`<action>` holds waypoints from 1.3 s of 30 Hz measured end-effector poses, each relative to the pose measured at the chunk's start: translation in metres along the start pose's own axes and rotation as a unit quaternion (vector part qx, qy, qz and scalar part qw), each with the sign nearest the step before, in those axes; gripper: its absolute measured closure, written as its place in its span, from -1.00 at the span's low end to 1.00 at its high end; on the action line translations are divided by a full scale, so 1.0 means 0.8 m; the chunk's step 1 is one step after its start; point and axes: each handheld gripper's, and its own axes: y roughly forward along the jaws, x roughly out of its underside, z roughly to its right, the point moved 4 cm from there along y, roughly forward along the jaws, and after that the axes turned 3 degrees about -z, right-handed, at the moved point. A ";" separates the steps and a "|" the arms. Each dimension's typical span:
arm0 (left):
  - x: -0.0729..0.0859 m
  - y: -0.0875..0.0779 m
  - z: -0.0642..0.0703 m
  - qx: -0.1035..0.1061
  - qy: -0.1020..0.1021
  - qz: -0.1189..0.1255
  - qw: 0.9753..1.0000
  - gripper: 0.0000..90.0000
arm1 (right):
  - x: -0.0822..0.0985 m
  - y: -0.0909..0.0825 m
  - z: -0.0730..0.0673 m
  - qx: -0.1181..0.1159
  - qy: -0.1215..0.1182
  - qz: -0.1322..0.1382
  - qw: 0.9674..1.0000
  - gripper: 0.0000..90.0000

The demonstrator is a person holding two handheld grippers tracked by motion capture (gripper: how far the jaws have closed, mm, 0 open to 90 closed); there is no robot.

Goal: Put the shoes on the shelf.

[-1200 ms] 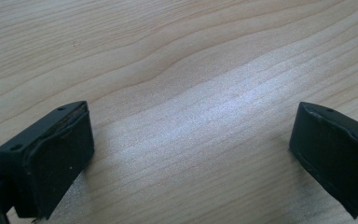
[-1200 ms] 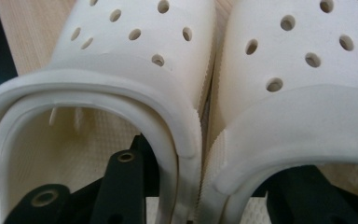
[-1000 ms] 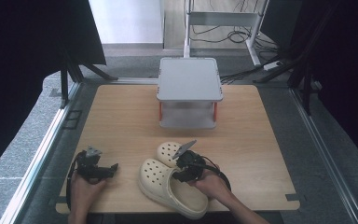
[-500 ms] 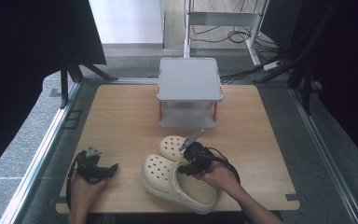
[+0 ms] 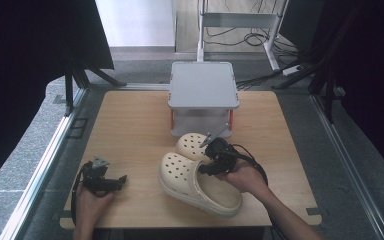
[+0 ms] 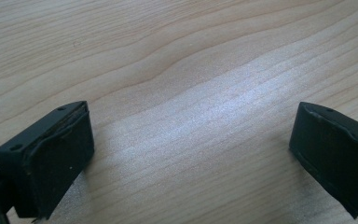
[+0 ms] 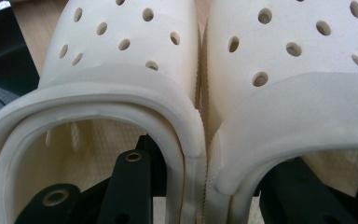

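Two cream clogs (image 5: 200,175) are sitting side by side at the lower middle of the high view, on the wooden table (image 5: 130,130), and the right gripper (image 5: 211,159) is clamping their inner walls together, one jaw inside each shoe. In the right gripper view the near clog (image 7: 121,70) is filling the left half and the far clog (image 7: 298,60) the right, their sides pressing together down the centre, with a black jaw reaching into each opening at the bottom edge. Just above the pair in the high view a grey box on red legs (image 5: 203,95) is standing, close to the toe of the far clog. The right hand (image 5: 242,177) is covering part of the heel of the far clog, so its back end is hard to make out, and whether the pair is resting on the wood or hanging slightly above it is probably not decidable from here. At the lower left the left gripper (image 5: 111,182) is lying low over bare wood, well apart from the shoes; in the left gripper view (image 6: 186,154) its jaws are standing wide with nothing between them, their bases cut off by the frame
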 end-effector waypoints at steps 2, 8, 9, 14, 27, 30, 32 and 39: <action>0.000 0.000 0.000 0.000 0.000 0.000 1.000 -1.00 | -0.003 -0.007 0.001 0.001 0.001 0.000 1.000 0.44; 0.000 0.000 0.000 0.000 -0.001 0.001 1.000 -1.00 | -0.017 -0.031 0.005 0.004 0.007 0.001 1.000 0.44; 0.000 0.000 0.000 0.000 -0.001 0.001 1.000 -1.00 | -0.020 -0.035 0.005 0.005 0.008 0.001 1.000 0.44; 0.000 0.000 0.000 0.000 0.000 0.001 1.000 -1.00 | -0.035 -0.055 0.010 0.004 0.015 0.004 1.000 0.44; 0.000 0.000 0.000 0.001 -0.001 0.001 1.000 -1.00 | -0.084 -0.098 0.042 0.037 0.047 0.021 0.998 0.44; 0.000 0.000 0.000 0.002 0.000 -0.001 1.000 -1.00 | -0.096 -0.104 0.053 0.048 0.060 0.026 0.997 0.44; 0.000 0.000 0.000 0.003 0.000 -0.001 1.000 -1.00 | -0.106 -0.107 0.063 0.059 0.072 0.028 0.995 0.44; 0.000 0.000 0.000 0.003 0.000 -0.001 1.000 -1.00 | -0.138 -0.105 0.095 0.090 0.115 0.037 0.989 0.44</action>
